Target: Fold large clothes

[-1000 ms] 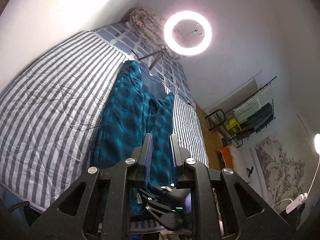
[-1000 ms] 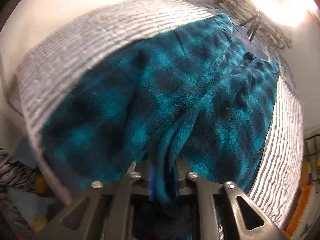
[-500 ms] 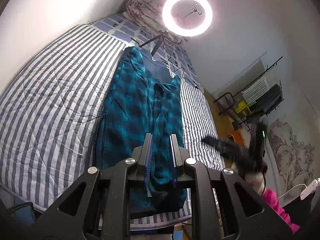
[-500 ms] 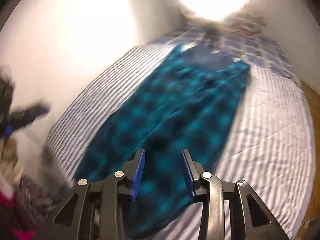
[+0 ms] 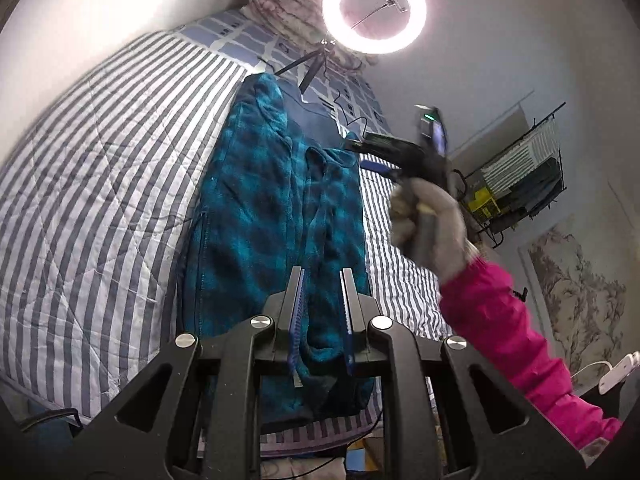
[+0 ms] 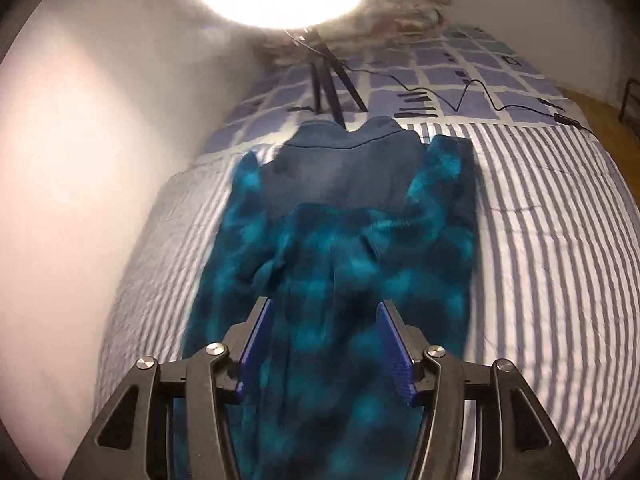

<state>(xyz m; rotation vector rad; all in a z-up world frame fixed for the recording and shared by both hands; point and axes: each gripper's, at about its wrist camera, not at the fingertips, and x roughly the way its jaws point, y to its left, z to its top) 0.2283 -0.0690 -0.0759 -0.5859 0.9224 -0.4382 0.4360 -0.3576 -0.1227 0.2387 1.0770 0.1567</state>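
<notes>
A teal plaid fleece garment [image 5: 260,208] with a dark blue lining lies lengthwise on the striped bed [image 5: 100,200]. Its sides are folded in toward the middle. My left gripper [image 5: 322,272] is at the near hem, shut on a fold of the teal fabric. My right gripper [image 6: 325,304] hovers above the middle of the garment [image 6: 332,248]; its jaws are opening and nothing is between its blue pads. The left wrist view shows that right gripper [image 5: 360,156] in a gloved hand with a pink sleeve [image 5: 500,320], over the garment's right edge.
A ring light [image 5: 374,8] on a tripod [image 6: 332,84] stands at the head of the bed, with a black cable [image 6: 472,96] trailing right. A white wall [image 6: 80,160] runs along the left. A drying rack [image 5: 520,172] stands on the right.
My right gripper let go of the teal fabric, swung up and away over the bed and spread its jaws. My left gripper kept its hold and dipped slightly.
</notes>
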